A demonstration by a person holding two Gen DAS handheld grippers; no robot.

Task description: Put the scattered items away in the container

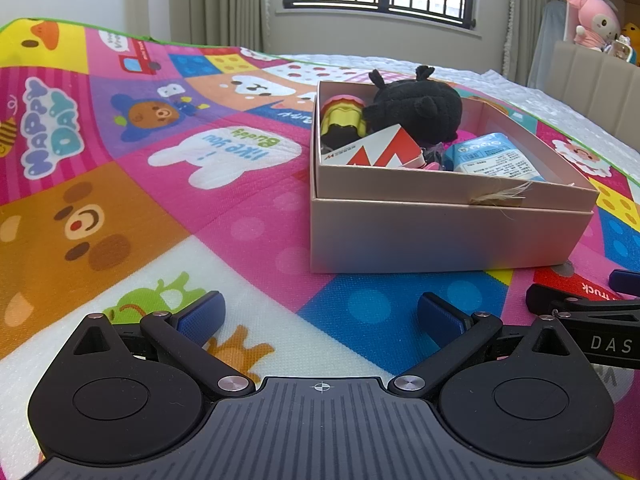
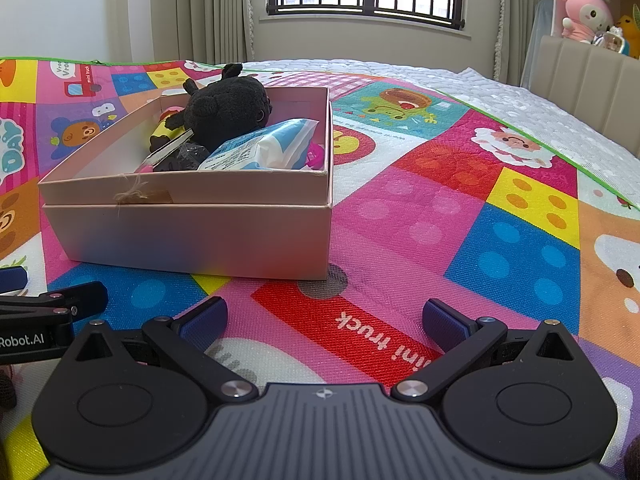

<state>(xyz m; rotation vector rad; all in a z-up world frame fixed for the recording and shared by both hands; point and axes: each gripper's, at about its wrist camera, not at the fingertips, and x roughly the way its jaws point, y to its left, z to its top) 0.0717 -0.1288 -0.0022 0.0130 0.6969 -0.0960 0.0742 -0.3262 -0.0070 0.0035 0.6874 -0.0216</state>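
A pale pink cardboard box (image 1: pixel 448 236) stands on the colourful play mat; it also shows in the right wrist view (image 2: pixel 192 236). Inside lie a black plush toy (image 1: pixel 416 106), a yellow and black toy (image 1: pixel 340 122), a red and white carton (image 1: pixel 380 150) and a blue and white tissue pack (image 1: pixel 492 158). My left gripper (image 1: pixel 320 316) is open and empty, low over the mat in front of the box. My right gripper (image 2: pixel 324 320) is open and empty, beside it to the right.
The play mat (image 1: pixel 224 216) covers a bed with a white quilt (image 2: pixel 520 100). A padded headboard (image 2: pixel 592 80) with a pink plush (image 2: pixel 580 12) on a shelf stands at the right. A window and curtains are behind.
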